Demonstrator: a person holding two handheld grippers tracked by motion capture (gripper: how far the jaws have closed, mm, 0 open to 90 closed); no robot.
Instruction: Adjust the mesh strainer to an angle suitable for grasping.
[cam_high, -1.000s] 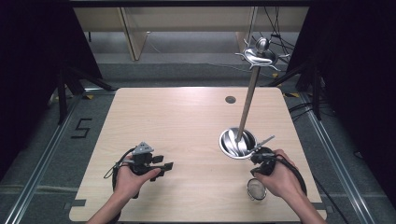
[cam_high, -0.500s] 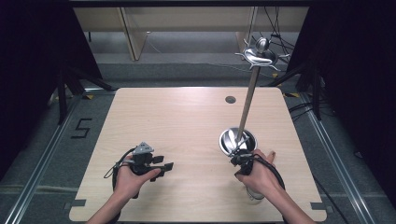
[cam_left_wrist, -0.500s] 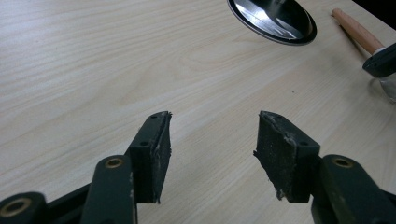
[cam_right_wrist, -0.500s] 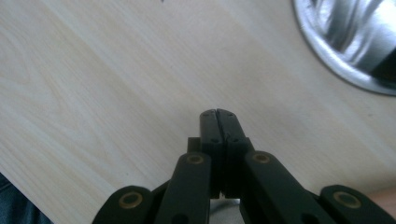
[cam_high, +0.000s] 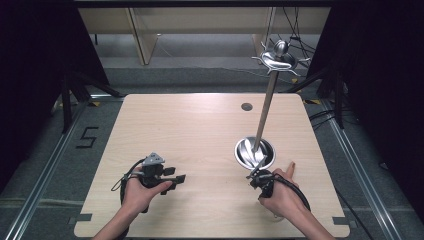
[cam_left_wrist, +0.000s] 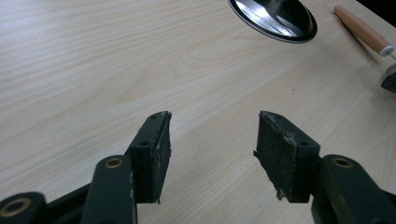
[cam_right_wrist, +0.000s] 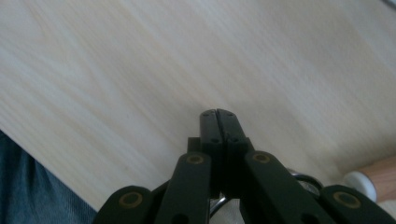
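Landmark: steel bowl (cam_high: 255, 152), right-centre of table (cam_high: 200, 130), w/ a tall metal rod (cam_high: 265, 112) leaning up out of it.

R gripper (cam_high: 256, 176) just on the near side of the bowl, jaws shut tight, nothing between them; a thin metal piece runs from it toward the bowl rim, can't tell if they touch. Small strainer w/ wooden handle (cam_right_wrist: 378, 175) lies right under that hand, near side of the bowl.

L gripper (cam_high: 172, 178) well left of the bowl, jaws apart, empty, resting low over bare wood.

Risks, as I judge them:
- R hand crowds the bowl; a nudge could tip the bowl and bring the rod down.
- Strainer is hidden under the palm, so it's easy to knock off the near edge.
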